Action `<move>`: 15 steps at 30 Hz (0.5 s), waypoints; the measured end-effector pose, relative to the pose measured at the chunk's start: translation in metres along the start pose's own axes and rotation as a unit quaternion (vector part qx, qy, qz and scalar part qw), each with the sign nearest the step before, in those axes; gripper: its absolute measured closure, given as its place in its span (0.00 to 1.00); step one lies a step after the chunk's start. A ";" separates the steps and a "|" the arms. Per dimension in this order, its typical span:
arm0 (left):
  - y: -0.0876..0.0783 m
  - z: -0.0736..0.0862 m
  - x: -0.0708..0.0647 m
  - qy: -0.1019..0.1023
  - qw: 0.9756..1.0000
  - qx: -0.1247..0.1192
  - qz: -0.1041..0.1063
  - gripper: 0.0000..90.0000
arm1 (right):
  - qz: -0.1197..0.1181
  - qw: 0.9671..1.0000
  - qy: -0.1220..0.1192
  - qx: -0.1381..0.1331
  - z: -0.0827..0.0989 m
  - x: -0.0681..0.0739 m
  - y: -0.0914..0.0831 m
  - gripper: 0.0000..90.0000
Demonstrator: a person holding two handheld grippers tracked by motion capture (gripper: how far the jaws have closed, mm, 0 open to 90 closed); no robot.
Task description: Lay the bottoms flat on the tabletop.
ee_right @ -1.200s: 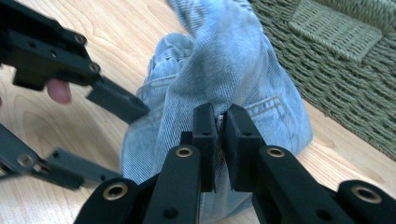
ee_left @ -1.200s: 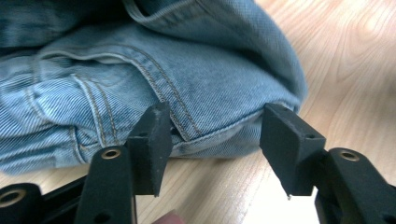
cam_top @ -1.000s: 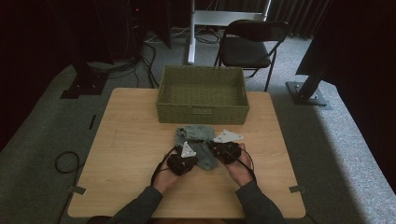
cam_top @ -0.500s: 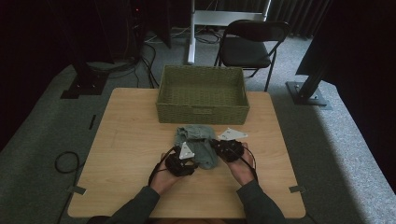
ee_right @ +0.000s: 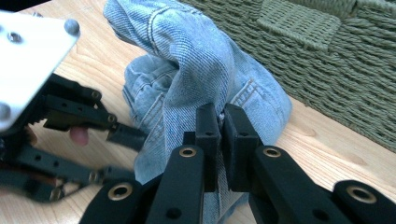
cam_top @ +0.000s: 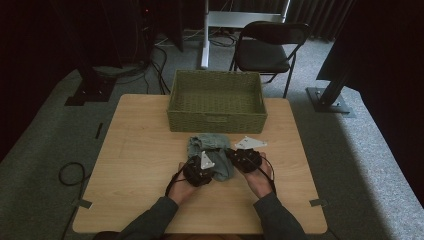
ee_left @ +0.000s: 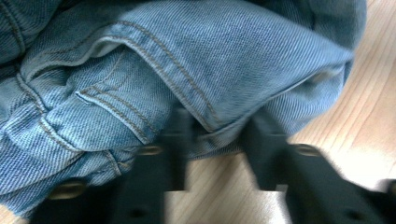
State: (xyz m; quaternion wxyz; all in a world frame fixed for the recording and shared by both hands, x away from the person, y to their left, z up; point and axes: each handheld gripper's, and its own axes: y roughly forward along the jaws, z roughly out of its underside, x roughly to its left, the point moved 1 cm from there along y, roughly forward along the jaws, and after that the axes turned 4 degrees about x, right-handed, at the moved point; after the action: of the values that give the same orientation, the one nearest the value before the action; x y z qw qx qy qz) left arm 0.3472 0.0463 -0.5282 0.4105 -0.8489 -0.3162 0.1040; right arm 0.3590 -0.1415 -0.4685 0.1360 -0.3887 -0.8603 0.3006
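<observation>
Left gripper (ee_left: 212,140) closing, jeans (ee_left: 187,60) between fingers (ee_left: 180,135)

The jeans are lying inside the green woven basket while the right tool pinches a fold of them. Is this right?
Not quite. The jeans lie on the wooden table, in front of the green woven basket, not inside it; the high view shows this. The rest is right: in the right gripper view the right tool pinches a fold of the denim.
</observation>
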 end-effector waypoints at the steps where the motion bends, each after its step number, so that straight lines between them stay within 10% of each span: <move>1: -0.002 0.000 0.000 0.001 1.000 -0.003 0.002 0.88 | 0.002 1.000 0.001 -0.002 0.000 -0.001 -0.001 0.96; 8: -0.045 0.004 0.015 -0.008 0.999 -0.051 0.003 0.90 | 0.009 1.000 0.018 -0.021 -0.002 -0.015 -0.018 0.97; 15: -0.084 0.023 0.064 -0.084 0.992 -0.096 -0.003 0.90 | 0.035 0.997 0.060 -0.035 0.000 -0.041 -0.035 0.97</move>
State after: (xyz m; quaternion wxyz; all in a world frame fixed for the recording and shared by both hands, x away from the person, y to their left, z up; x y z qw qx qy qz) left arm 0.3489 0.1394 -0.4739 0.2997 -0.8714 -0.3611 0.1430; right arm 0.3653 -0.1904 -0.4469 0.1631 -0.4401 -0.8466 0.2511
